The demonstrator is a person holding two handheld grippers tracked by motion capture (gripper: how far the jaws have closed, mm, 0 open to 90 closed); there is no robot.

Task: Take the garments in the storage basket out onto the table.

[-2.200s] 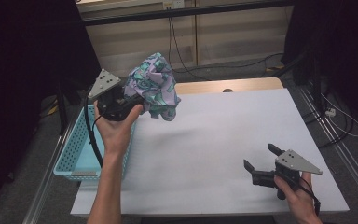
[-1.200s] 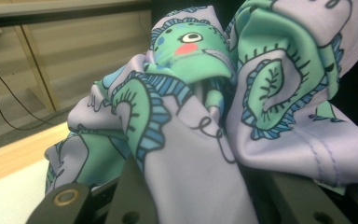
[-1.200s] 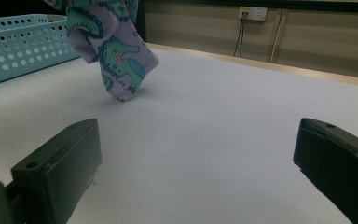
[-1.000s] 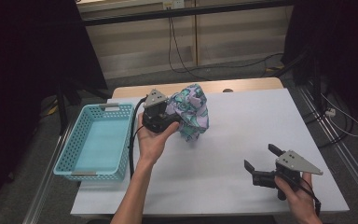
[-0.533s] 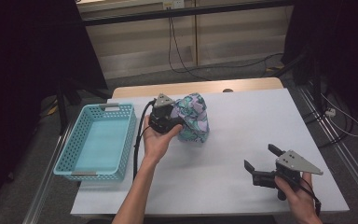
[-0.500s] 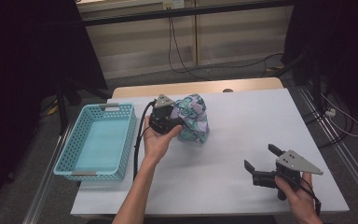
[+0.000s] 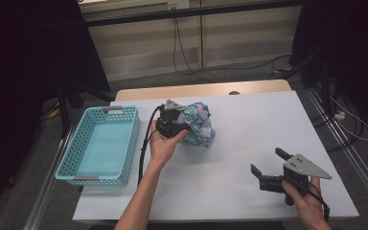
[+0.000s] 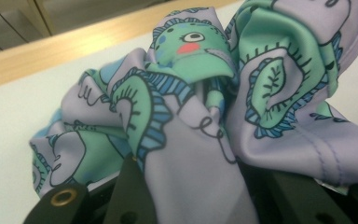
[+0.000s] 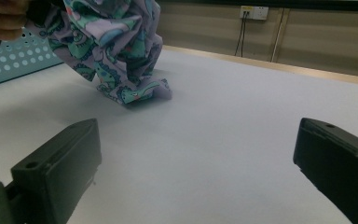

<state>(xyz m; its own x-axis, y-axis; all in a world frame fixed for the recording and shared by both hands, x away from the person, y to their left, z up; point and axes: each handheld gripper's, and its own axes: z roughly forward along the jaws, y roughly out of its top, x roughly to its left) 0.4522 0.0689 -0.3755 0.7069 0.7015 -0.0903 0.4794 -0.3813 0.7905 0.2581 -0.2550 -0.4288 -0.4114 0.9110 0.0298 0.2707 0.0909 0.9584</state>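
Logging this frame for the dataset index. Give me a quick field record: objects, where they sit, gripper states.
cloth: patterned lilac-and-green cloth, bunched, lower edge touching the table
cloth holder: left gripper, shut on cloth, fabric pinched between its fingers
basket: blue basket at the table's left edge, nothing seen inside, left of the cloth
right gripper: right gripper, open, holding nothing, low at the table's near right, apart from the cloth
table surface: white
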